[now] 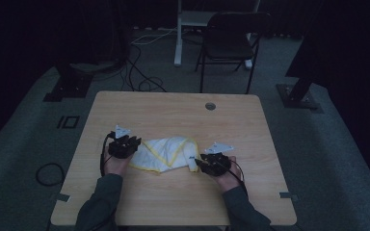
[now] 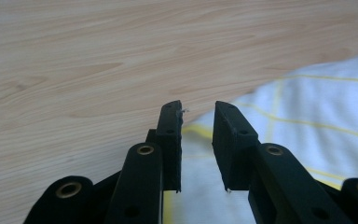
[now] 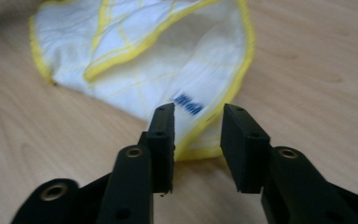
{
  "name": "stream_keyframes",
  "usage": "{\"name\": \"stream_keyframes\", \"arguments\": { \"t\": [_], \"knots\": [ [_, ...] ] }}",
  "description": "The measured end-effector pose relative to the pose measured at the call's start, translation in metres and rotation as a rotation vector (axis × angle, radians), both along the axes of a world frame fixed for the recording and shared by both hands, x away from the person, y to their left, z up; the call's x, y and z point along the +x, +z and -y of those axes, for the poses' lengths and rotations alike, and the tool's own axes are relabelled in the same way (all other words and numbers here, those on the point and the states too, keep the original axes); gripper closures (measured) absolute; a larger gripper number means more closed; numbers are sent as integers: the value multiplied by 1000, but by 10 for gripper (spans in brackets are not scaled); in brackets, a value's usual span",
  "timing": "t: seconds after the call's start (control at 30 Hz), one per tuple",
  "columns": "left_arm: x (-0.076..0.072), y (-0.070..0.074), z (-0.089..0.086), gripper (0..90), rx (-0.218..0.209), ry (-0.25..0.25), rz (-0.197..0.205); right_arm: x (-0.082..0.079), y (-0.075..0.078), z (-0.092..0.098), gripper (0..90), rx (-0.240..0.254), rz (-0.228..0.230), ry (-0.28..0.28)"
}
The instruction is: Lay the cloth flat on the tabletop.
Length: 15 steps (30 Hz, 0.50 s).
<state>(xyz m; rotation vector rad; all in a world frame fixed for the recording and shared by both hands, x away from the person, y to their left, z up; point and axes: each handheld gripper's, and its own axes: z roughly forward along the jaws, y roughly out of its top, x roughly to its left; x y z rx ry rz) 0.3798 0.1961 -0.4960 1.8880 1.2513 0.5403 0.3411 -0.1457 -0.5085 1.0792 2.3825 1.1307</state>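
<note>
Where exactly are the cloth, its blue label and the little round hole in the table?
cloth (image 1: pixel 166 153), high view, middle of the white fabric
blue label (image 3: pixel 188 103), right gripper view, on the print
hole (image 1: pixel 210 106), high view, its centre

My table (image 1: pixel 173 192) is pale wood-grain laminate, smooth with a low sheen. The cloth (image 1: pixel 166 153) on it is soft white woven fabric, matt, with thin yellow grid lines, a stitched yellow border and a small blue printed mark. My left gripper (image 2: pixel 198 116) and right gripper (image 3: pixel 197 116) are matt black plastic, with brass-coloured metal eyelets at the pivots. The chair (image 1: pixel 231 41) beyond looks dark, with a thin metal frame.
</note>
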Motion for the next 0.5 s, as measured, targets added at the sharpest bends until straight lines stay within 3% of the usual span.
{"name": "stream_keyframes", "arguments": {
  "t": [0.17,0.23,0.27,0.3,0.37,0.5],
  "knots": [
    [-10,3,23,683,9,-72,18,-10,-9,-2,550,-14,-37,-10],
    [-12,3,27,675,15,-87,20,-10,-9,-2,550,-14,-37,-10],
    [-20,4,43,651,24,-146,28,-13,-15,-1,545,-8,-66,-24],
    [-20,4,43,640,24,-146,28,-13,-15,-1,545,-8,-66,-24],
    [-29,4,60,621,41,-200,28,-14,-18,-1,560,3,-86,-18],
    [-36,-1,74,602,58,-241,21,-15,-19,-2,579,10,-91,-7]
  ]
}}
